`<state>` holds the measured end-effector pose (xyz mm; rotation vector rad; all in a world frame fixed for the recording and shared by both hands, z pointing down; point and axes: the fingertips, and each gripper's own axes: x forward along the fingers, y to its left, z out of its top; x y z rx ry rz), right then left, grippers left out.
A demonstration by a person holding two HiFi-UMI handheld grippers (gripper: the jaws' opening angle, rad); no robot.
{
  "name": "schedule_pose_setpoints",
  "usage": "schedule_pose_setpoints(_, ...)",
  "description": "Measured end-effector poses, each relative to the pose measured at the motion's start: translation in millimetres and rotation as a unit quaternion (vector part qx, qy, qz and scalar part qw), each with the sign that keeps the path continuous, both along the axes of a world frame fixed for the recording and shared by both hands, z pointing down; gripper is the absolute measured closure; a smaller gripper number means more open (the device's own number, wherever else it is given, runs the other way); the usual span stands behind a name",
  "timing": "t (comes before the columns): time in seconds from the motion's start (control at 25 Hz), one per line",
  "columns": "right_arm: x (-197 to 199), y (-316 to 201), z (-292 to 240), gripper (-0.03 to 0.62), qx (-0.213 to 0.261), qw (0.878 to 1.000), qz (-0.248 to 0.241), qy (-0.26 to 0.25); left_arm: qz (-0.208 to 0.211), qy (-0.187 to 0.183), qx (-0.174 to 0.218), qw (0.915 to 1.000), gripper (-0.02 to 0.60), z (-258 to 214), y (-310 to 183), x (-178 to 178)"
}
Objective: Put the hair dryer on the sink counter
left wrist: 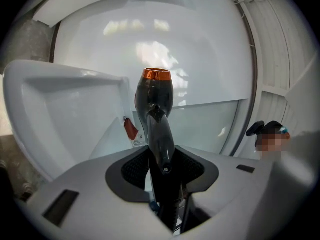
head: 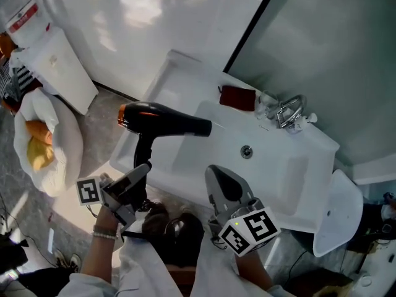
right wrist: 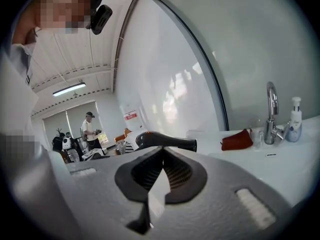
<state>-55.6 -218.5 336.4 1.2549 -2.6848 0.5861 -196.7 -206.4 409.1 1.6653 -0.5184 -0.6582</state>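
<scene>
Transport step: the left gripper (head: 139,173) clamped the black hair dryer (head: 164,119) by its handle, aloft over the left counter of the sink (head: 297,166). The right gripper (head: 224,179) was closed, empty. Next likely called for lowering it there.

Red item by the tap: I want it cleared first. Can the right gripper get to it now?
Probably yes. The right gripper is empty and shut at the near edge of the sink, with only bare basin between it and the red item. The hair dryer in the left gripper is well aside.
</scene>
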Motion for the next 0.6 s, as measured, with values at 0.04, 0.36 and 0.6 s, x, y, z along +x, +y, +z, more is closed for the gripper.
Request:
schedule_pose_setpoints(0.04, 0, 1, 2, 0.595, -0.003, 1.0, 0.006, 0.001, 0.005, 0.0, -0.004, 1.0, 0.43, 4, -1, -1)
schedule_pose_setpoints(0.36, -12, 7, 17, 0.595, -0.017, 0.999, 0.037, 0.009, 0.047, -0.006, -0.029, 0.9985, 0.43, 36, -16, -11)
schedule_pose_setpoints(0.6, -19, 11, 28, 0.595, -0.026, 0.998, 0.057, 0.016, 0.066, -0.011, -0.052, 0.9964, 0.431, 58, -25, -17)
